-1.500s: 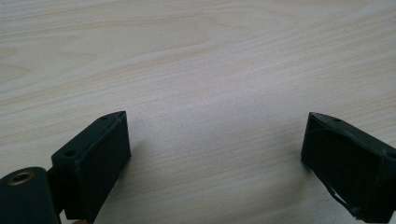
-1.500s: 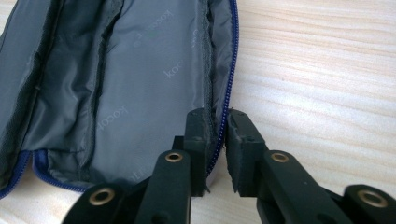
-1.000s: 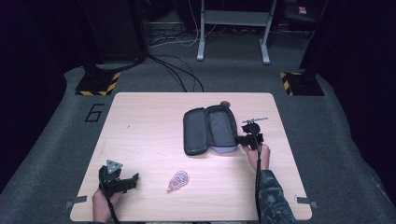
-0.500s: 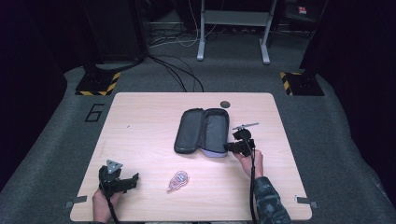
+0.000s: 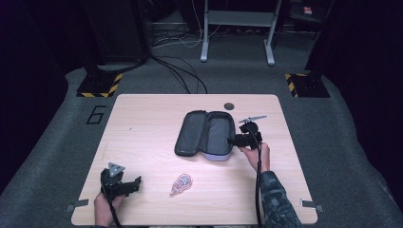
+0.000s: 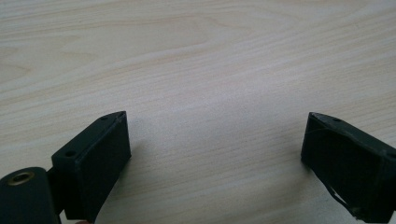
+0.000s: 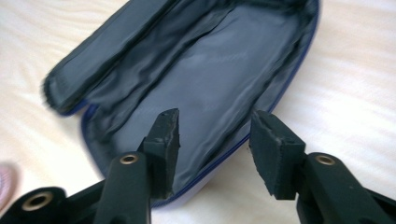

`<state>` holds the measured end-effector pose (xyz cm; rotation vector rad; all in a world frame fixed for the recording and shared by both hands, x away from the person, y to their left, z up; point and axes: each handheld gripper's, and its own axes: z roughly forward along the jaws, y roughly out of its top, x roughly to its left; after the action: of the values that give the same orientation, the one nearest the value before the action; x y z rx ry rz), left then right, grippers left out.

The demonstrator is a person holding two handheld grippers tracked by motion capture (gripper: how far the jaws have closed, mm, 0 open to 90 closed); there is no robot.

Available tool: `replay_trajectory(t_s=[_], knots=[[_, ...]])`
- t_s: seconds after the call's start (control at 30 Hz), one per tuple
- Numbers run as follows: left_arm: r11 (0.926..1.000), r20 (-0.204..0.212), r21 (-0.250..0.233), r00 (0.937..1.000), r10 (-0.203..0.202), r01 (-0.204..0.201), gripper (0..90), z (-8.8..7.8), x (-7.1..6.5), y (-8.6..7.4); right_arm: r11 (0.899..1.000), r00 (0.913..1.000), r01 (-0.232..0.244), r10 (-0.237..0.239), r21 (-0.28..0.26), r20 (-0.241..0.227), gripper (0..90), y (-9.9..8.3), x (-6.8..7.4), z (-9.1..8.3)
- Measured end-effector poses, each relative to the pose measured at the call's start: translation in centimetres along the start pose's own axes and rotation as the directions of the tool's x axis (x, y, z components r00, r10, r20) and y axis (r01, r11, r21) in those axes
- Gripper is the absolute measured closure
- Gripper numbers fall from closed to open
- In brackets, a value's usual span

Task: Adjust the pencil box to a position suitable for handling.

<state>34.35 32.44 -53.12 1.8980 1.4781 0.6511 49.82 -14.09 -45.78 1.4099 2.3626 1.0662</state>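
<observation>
Over the last second I've pulled the open pouch (image 5: 206,134) from the far right toward the middle of the table (image 5: 142,128), swinging it a little, which I read as positioning it for loading. My right gripper (image 5: 236,140) is at its near rim, jaws spread astride the edge, not pinching. My left gripper (image 5: 127,186) has stayed parked near the front left corner, spread over bare wood. The pink coil (image 5: 181,184) is too small to identify.
</observation>
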Motion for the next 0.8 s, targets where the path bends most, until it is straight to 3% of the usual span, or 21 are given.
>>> replay_trajectory(t_s=[0.1,0.2,0.27,0.4,0.5,0.53,0.57,0.63,0.8], knots=[[1.0000,0.004,0.003,1.0000,-0.005,0.005,8.1,0.0,0.0,0.0,1.000,0.9987,0.016,-0.016,-0.004,0.048,50.2,0.7,-0.3,0.6],[1.0000,0.002,0.000,1.0000,-0.002,0.002,8.1,0.0,0.0,0.0,1.000,0.9978,0.010,-0.010,0.009,0.066,47.5,1.2,-0.7,1.3],[1.0000,0.002,0.000,1.0000,-0.002,0.002,8.1,0.0,0.0,0.0,1.000,0.9930,0.000,0.000,0.001,0.118,47.6,1.9,-1.0,2.2],[1.0000,0.002,-0.001,1.0000,-0.001,0.001,8.1,0.0,0.0,0.0,1.000,0.9914,-0.014,0.012,0.016,0.131,46.7,2.6,-1.6,3.4],[1.0000,0.001,0.001,1.0000,-0.001,0.001,8.1,0.0,0.0,0.0,0.999,0.9830,0.012,-0.019,0.038,0.182,48.2,3.0,-1.4,4.5],[1.0000,0.002,0.000,1.0000,-0.002,0.002,8.1,0.0,0.0,0.0,0.998,0.9827,0.003,-0.016,0.066,0.184,49.8,3.1,-1.5,4.9],[1.0000,0.003,0.002,1.0000,-0.004,0.004,8.1,0.0,0.0,0.0,0.997,0.9815,-0.010,-0.004,0.074,0.191,59.6,3.1,-1.7,5.3],[1.0000,0.004,0.003,1.0000,-0.005,0.005,8.1,0.0,0.0,0.0,0.997,0.9817,-0.010,-0.005,0.081,0.190,69.4,3.1,-1.8,5.6],[1.0000,0.001,0.000,1.0000,-0.001,0.001,8.1,0.0,0.0,0.0,0.995,0.9803,-0.044,0.025,0.092,0.196,83.0,2.7,-2.1,5.5]])
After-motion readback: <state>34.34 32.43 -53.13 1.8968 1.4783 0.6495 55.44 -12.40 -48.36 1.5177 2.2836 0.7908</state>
